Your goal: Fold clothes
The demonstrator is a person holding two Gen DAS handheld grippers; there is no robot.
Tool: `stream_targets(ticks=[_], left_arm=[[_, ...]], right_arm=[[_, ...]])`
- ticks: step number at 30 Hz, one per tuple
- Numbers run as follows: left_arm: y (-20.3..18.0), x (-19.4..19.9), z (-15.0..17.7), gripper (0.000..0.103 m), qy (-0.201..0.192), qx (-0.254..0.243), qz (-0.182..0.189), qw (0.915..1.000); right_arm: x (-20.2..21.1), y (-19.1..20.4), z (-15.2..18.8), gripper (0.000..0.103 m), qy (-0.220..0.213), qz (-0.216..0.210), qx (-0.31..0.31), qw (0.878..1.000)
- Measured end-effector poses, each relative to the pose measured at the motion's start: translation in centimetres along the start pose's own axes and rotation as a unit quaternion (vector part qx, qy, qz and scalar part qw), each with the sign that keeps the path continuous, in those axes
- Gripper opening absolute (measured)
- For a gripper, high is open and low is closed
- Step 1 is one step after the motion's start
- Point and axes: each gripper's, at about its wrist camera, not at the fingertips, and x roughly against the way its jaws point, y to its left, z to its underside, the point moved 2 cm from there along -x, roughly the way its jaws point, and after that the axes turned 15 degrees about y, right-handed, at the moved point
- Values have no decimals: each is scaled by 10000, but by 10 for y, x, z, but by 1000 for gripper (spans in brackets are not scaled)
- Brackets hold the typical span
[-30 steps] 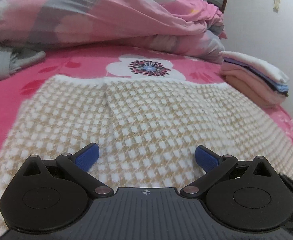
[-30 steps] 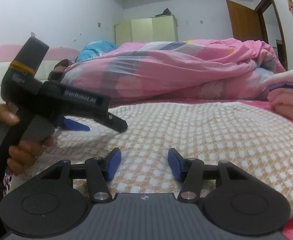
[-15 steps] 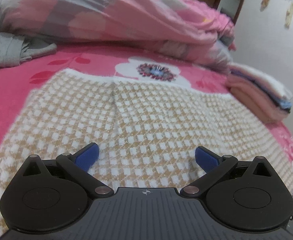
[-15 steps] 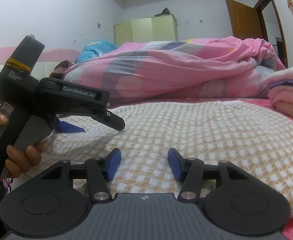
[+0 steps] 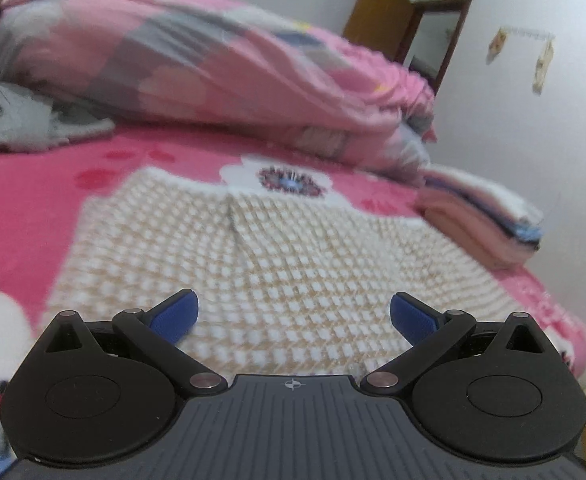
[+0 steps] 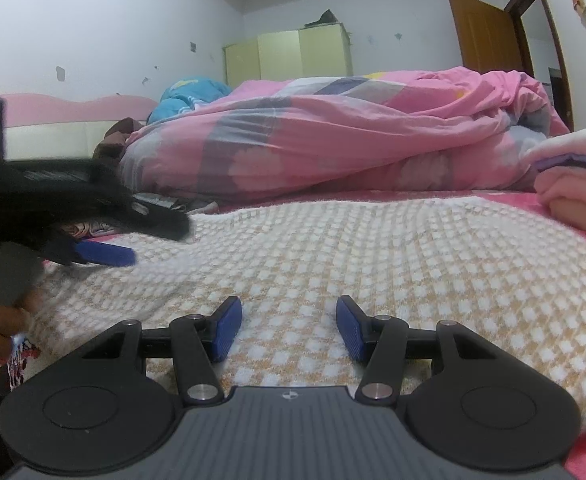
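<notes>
Two tongs, the left tongs and right tongs, are released over a checked sweater on the pink bed. Folded clothes sit at 3 o'clock.

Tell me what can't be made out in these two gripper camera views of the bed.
- Left wrist view: the checkered knit garment's near edge, hidden behind the left gripper.
- Right wrist view: the left gripper's body, motion-blurred and cut off by the left edge.
- Right wrist view: the folded clothes stack, cut off by the right edge.
- Left wrist view: the gray garment, blurred; its type is unclear.
</notes>
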Motion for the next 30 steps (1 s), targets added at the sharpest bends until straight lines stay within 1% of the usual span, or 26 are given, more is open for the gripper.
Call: stream_targets(ticks=[1, 2, 4, 6, 7, 8, 9, 12, 13, 14, 16, 17, 18, 19, 20, 21, 23, 25, 26, 28, 29, 30], left_arm=[[1, 8, 2, 102, -81, -83, 64, 9999], [0, 15, 6, 101, -99, -220, 44, 9997], [-5, 22, 18, 99, 0, -604, -175, 9980], [-10, 30, 30, 95, 100, -986, -394, 9943], [-12, 33, 36, 92, 155, -1148, -511, 9920], [-12, 34, 42, 85, 212, -1256, -620, 9899], [-10, 34, 48, 81, 273, -1308, -687, 9886], [0, 35, 58, 69, 437, -1251, -791, 9880], [5, 37, 60, 61, 458, -1188, -822, 9884], [10, 39, 61, 58, 459, -1136, -828, 9890], [20, 44, 61, 58, 439, -1032, -765, 9907], [24, 45, 62, 56, 445, -999, -755, 9911], [27, 46, 63, 55, 447, -978, -738, 9915], [29, 47, 65, 54, 445, -971, -711, 9917], [31, 47, 65, 54, 439, -963, -681, 9921], [32, 48, 65, 53, 427, -955, -647, 9924], [34, 49, 65, 51, 409, -944, -606, 9928], [37, 49, 64, 48, 391, -932, -572, 9932], [38, 49, 64, 46, 393, -929, -565, 9933], [39, 49, 63, 44, 408, -923, -538, 9934], [40, 50, 62, 42, 419, -917, -529, 9935], [41, 50, 62, 42, 429, -911, -514, 9936]], right_arm=[[0, 0, -1, 55, 10, 1, 5, 10000], [0, 0, -1, 55, 26, 7, 11, 10000], [0, 1, -4, 55, 88, 47, 29, 9999], [2, 3, -10, 55, 171, 110, 24, 9998], [4, 3, -13, 55, 196, 127, 20, 9997], [7, 4, -16, 55, 167, 93, 30, 9998], [10, 4, -19, 56, 167, 59, 48, 9998], [12, -2, -20, 56, 386, -6, 170, 9991], [15, -8, -18, 58, 456, 70, 224, 9987], [19, -20, -18, 59, 511, 122, 193, 9984], [30, -48, -19, 59, 655, 495, -63, 9966], [35, -64, -18, 59, 750, 801, -224, 9937], [41, -81, -15, 55, 844, 931, -418, 9912], [48, -98, -14, 42, 898, 857, -681, 9899], [53, -110, -14, 41, 905, 859, -944, 9877], [57, -115, -16, 41, 951, 1001, -1076, 9846], [61, -113, -23, 44, 928, 1323, -1094, 9808], [64, -101, -31, 44, 791, 1149, -1133, 9837], [61, -91, -34, 43, 806, 998, -989, 9868], [53, -76, -36, 42, 924, 911, -607, 9897], [49, -79, -35, 42, 1047, 1008, -546, 9879], [47, -91, -31, 42, 1178, 1209, -646, 9835]])
